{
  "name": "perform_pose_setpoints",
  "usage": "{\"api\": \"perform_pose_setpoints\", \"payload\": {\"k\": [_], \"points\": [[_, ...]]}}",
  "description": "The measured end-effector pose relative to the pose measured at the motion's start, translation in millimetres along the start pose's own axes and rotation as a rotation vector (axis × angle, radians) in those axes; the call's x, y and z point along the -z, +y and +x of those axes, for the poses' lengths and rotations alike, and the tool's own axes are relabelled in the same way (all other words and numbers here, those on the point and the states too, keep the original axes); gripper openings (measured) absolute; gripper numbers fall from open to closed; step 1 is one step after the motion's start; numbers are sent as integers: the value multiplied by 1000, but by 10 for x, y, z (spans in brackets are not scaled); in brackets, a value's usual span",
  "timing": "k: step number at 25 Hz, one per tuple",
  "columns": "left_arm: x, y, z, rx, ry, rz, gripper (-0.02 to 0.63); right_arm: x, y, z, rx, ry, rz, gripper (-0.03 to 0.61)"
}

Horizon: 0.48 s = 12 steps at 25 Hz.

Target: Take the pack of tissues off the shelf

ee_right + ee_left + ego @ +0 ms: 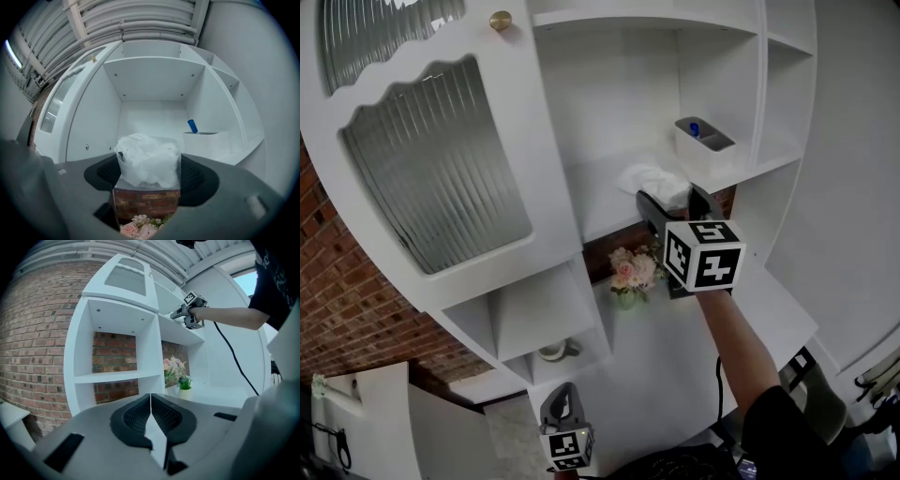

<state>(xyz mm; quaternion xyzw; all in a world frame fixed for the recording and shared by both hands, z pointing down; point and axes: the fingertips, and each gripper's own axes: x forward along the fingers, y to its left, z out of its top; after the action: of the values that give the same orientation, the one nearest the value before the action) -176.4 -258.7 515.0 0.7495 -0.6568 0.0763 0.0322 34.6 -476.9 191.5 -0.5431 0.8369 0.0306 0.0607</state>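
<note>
Setting: a white shelving unit (581, 309) against a brick wall (337, 309). A ribbed-glass door (431, 178) fills the upper left of the head view.
Shelf: the open shelf (595, 202) lies at the centre of the head view, above a vase of flowers (633, 270) that stands on the worktop (675, 375).
Pack of tissues: the pack of tissues (149, 161) rests at the front edge of the shelf, just right of centre in the head view. It has a clear, crinkled plastic wrap over soft white contents.
Right tool: the right tool (671, 202) reaches in roughly level. Its jaws are part-way closed around the pack, with the pads meeting its left and right sides.
Left tool: the left tool (151, 413) hangs low at the bottom of the head view, jaws together and holding nothing.
Neighbour: a white bin (705, 141) holding a blue item (695, 128) sits further back, to the upper right of the pack and apart from it.
Handling: the pack is judged light, soft and compressible. The film is likely slippery and will dent under pressure, but nothing in it is fragile.
Grasp site: across the two side faces at mid-height, where the stacked tissues give the most body. The loose wrap at the top offers little hold.
Risk: too light a squeeze may let the film slide, so a firm hold should be safe.
</note>
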Motion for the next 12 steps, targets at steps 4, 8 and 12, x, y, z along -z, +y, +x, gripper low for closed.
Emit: {"api": "perform_pose_setpoints", "payload": {"k": [4, 8, 12], "points": [[-10, -2, -26, 0, -3, 1, 12, -47, 19, -111, -23, -43, 8, 341], [-14, -41, -42, 9, -4, 8, 12, -134, -8, -282, -26, -105, 25, 336], [-37, -66, -84, 16, -7, 12, 12, -190, -34, -538, -29, -150, 45, 334]]}}
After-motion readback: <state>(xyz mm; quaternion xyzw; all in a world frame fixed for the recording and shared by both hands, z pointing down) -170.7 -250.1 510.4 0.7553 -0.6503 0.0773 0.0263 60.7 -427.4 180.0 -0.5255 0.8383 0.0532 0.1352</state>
